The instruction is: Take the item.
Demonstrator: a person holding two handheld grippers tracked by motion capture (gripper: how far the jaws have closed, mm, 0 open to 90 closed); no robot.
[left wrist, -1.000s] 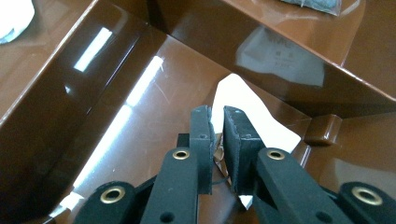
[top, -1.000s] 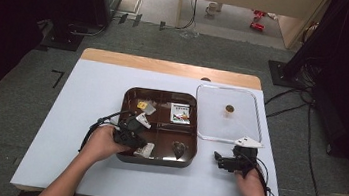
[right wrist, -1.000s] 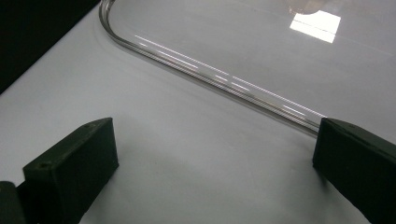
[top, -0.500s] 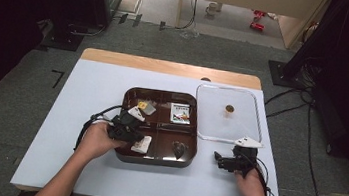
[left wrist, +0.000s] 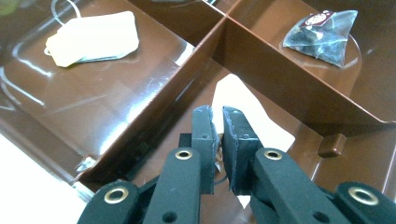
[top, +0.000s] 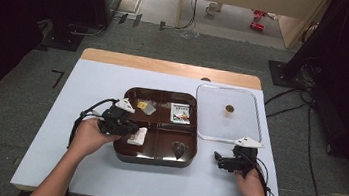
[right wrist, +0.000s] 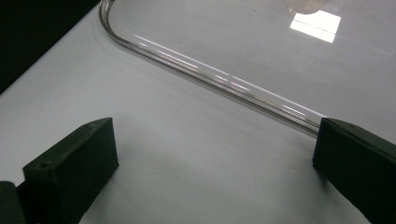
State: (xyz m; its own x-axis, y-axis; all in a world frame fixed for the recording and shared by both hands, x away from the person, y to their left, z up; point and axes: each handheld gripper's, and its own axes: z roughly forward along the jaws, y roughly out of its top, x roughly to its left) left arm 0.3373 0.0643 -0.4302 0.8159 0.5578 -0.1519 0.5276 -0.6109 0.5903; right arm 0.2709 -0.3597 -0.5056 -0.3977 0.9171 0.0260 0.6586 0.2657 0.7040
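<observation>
A: Grippers?
B: Two. Left gripper (left wrist: 216, 122) clamps one white sachet (left wrist: 243, 112) in the brown four-compartment tray (top: 155, 157); right gripper (right wrist: 215, 163) gapes beside one clear lid (top: 226, 129).

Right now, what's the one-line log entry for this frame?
left gripper: shut on white packet in brown tray | right gripper: open, on table beside clear lid

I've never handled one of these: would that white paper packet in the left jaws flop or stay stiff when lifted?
The packet looks flat and thin, so it is probably light and would likely bend or droop. Its smooth paper might slip, as the left gripper pinches just its edge.
</observation>
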